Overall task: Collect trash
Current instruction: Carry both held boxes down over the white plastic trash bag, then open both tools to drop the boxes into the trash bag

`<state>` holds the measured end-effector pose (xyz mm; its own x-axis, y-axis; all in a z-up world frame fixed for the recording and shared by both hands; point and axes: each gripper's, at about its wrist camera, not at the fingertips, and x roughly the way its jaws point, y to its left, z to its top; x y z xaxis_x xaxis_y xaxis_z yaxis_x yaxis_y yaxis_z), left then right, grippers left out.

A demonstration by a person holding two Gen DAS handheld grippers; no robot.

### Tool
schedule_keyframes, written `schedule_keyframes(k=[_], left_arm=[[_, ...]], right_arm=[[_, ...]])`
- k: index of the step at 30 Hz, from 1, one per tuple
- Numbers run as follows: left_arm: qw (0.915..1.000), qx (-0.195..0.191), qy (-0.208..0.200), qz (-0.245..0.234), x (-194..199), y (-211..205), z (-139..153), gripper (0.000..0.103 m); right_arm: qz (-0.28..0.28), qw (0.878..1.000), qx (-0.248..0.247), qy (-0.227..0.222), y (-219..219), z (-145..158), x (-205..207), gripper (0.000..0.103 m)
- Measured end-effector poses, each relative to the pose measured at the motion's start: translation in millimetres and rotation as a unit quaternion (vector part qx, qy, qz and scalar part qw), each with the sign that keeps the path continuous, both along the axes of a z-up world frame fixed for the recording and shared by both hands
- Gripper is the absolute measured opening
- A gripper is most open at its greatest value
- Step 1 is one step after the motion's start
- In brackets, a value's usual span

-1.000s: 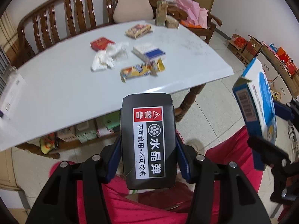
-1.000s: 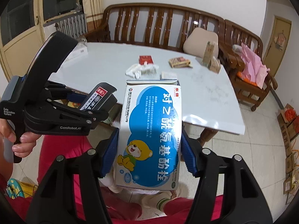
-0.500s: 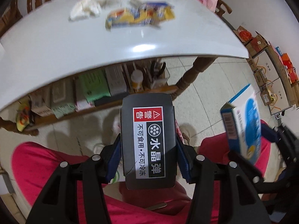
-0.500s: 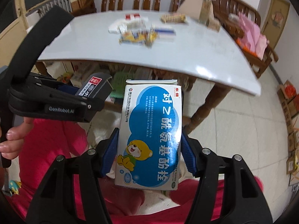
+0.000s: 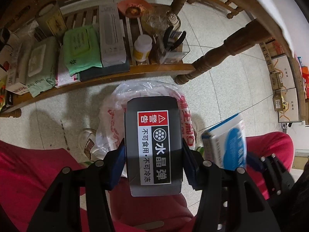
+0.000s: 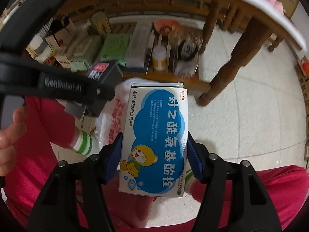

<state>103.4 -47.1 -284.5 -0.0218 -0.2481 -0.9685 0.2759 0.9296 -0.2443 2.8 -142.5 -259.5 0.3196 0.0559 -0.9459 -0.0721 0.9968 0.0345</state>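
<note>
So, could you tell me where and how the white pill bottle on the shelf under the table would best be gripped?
Probably by the white cap and neck of the pill bottle, coming from above: it stands upright on the slatted shelf, with a white carton close on one side and clutter on the other, so side access looks tight.

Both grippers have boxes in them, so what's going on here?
A seated person in red trousers is collecting trash with two handheld grippers. The left gripper is clamped on a black box with a warning label, and the right gripper on a blue and white medicine box. Both are held above a white plastic bag with red print on the floor by the table's lower shelf. Neither box is released yet.
</note>
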Motion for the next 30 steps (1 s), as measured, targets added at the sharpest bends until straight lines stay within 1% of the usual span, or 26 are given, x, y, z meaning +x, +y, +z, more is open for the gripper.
schedule_keyframes(k=[7,13,22,30], left_arm=[[0.9993,0.008,0.037,0.001,14.9,-8.7,-34.7,0.052],[0.9969,0.014,0.078,0.007,27.7,-13.4,-67.3,0.052],[0.9906,0.019,0.134,0.020,37.1,-9.9,-110.0,0.052],[0.9837,0.036,0.174,0.028,41.7,-12.4,-144.2,0.052]], right_arm=[[-0.006,0.998,0.012,0.055,-0.8,-41.8,16.2,0.061],[-0.010,0.996,0.024,0.087,0.6,-69.0,28.7,0.061],[-0.023,0.991,0.040,0.123,2.3,-99.6,39.9,0.061],[-0.034,0.985,0.052,0.160,0.9,-128.3,45.3,0.061]])
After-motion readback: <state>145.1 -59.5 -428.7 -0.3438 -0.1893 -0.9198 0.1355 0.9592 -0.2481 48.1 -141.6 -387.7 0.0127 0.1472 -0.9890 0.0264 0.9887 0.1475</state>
